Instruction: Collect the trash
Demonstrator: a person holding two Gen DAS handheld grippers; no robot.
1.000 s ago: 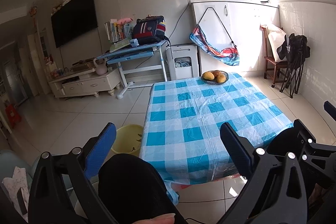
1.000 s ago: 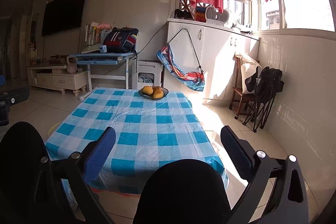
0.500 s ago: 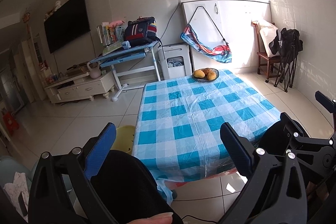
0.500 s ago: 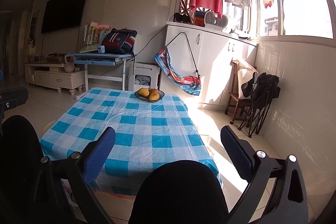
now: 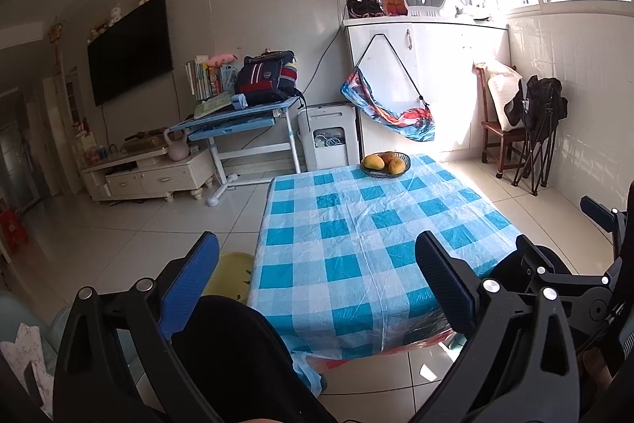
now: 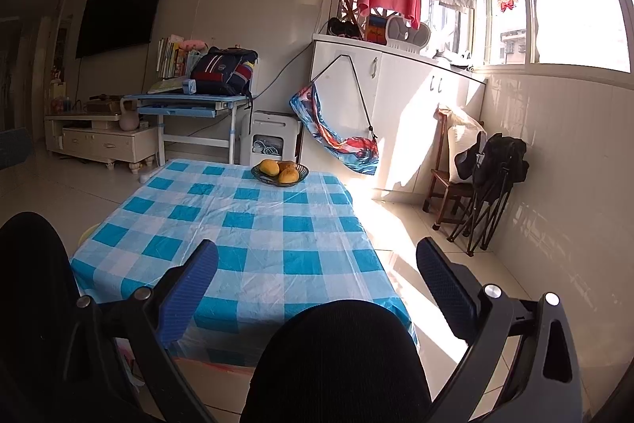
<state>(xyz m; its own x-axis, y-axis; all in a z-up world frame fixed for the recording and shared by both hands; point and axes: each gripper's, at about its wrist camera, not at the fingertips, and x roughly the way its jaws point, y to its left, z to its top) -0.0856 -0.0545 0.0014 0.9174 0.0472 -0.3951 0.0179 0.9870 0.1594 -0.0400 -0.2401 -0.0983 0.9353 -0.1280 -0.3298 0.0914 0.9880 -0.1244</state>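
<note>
A low table (image 5: pixel 356 248) under a blue-and-white checked plastic cloth fills the middle of both views. No loose trash shows on the cloth. Beside the table's left edge a yellow bin (image 5: pixel 230 274) stands on the floor, and only its rim (image 6: pixel 85 234) peeks out in the right wrist view. My left gripper (image 5: pixel 317 276) hovers open over the table's near end, holding nothing. My right gripper (image 6: pixel 317 264) is also open and empty at the near edge. The right gripper's black frame (image 5: pixel 554 284) shows at the right of the left wrist view.
A wire bowl of fruit (image 5: pixel 385 163) sits at the table's far end. A person's dark-clad knees (image 6: pixel 337 363) fill the foreground. Crumpled blue plastic (image 5: pixel 305 371) hangs below the near table edge. A wooden chair with a black bag (image 6: pixel 487 165) stands by the right wall.
The left wrist view has swung and lifted a little, so the table sits lower and further right. The right view barely shifted. Both grippers stayed open.
</note>
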